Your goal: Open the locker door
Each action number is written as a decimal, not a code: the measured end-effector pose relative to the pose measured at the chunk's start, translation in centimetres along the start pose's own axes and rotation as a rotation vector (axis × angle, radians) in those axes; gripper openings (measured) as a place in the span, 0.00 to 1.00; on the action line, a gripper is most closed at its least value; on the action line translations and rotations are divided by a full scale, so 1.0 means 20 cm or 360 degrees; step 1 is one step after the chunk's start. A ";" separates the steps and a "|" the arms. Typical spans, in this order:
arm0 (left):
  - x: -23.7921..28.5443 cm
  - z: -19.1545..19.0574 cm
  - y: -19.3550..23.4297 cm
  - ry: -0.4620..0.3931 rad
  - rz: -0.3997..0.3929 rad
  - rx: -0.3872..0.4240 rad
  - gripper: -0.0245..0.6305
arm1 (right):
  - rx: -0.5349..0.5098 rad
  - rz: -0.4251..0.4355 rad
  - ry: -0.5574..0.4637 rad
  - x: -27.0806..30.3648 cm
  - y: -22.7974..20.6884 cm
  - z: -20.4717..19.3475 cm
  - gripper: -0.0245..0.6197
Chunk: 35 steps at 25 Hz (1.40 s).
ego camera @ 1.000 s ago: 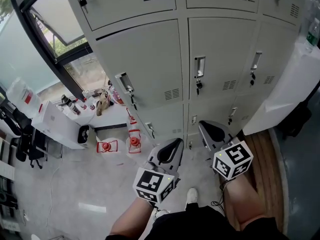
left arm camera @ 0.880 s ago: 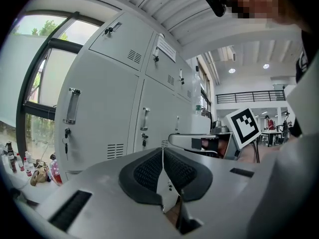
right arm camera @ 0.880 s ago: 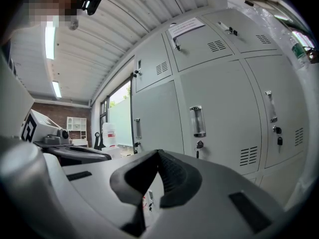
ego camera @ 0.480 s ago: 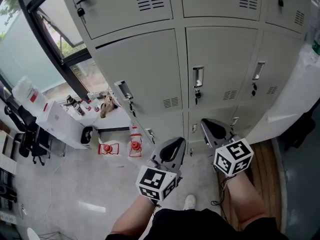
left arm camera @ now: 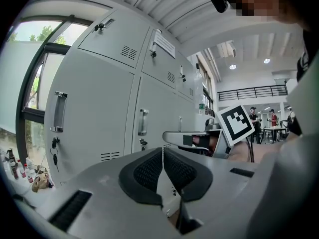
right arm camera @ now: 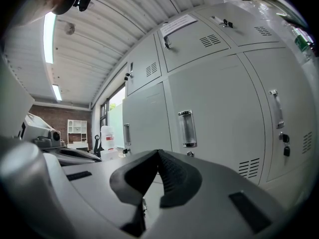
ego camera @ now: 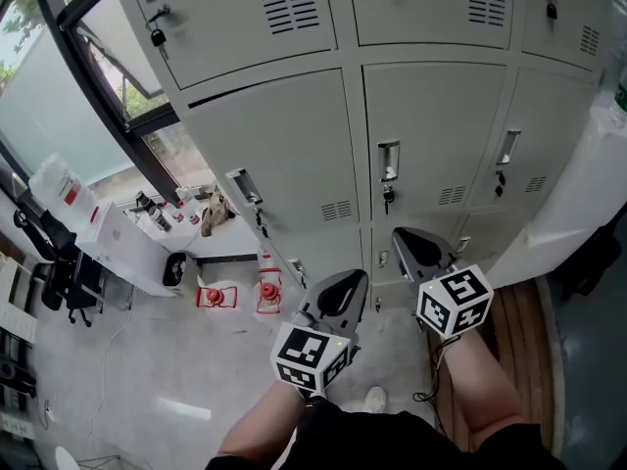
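Both grippers have edged up toward the lockers over the past second, and the head view has lifted with them, bringing more of the top row of doors into frame.

Nearest the camera, a person's bare knees and one white shoe [ego camera: 373, 398] stand on the pale floor [ego camera: 167, 370]. Just above them the left gripper [ego camera: 351, 280] and the right gripper [ego camera: 405, 239] are held side by side in the air, each carrying its marker cube. The left gripper view shows its fingers [left arm camera: 147, 171] pressed together with nothing between them. In the right gripper view the fingers [right arm camera: 174, 176] are likewise closed and empty.

Beyond the tips stands the grey bank of lockers [ego camera: 294, 155]. The locker door [ego camera: 431, 135] in the centre of the middle row faces the grippers and is shut. Its upright handle [ego camera: 389, 162] has keys [ego camera: 389, 200] hanging below it, and neither gripper touches it.

Further left, red objects [ego camera: 265, 292] sit on the floor beside a white table [ego camera: 127, 248] crowded with bottles, below a tall window [ego camera: 59, 86].
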<state>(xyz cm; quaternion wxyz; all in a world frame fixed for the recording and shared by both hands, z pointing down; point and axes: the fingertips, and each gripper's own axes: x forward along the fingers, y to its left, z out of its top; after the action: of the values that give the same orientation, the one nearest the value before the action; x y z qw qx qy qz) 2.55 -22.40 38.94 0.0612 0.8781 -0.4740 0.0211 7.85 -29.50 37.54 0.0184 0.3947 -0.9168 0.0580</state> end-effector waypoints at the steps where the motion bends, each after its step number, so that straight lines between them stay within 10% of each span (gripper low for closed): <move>1: 0.01 0.00 0.01 -0.0002 -0.0005 0.0000 0.07 | -0.0001 -0.0006 0.0001 0.01 0.00 0.00 0.12; 15: 0.10 0.05 0.17 0.0007 -0.0203 0.0019 0.07 | -0.0018 -0.0253 -0.0007 0.27 -0.14 0.08 0.12; 35: 0.11 0.08 0.42 -0.0015 -0.0342 0.0011 0.07 | -0.0214 -0.0661 0.0065 0.56 -0.31 0.17 0.39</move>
<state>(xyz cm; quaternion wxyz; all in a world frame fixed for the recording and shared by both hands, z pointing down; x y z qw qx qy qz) -3.31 -28.99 38.29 0.0580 0.9242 -0.3772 0.0119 4.65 -42.20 35.53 0.0749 0.5716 -0.8171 -0.0004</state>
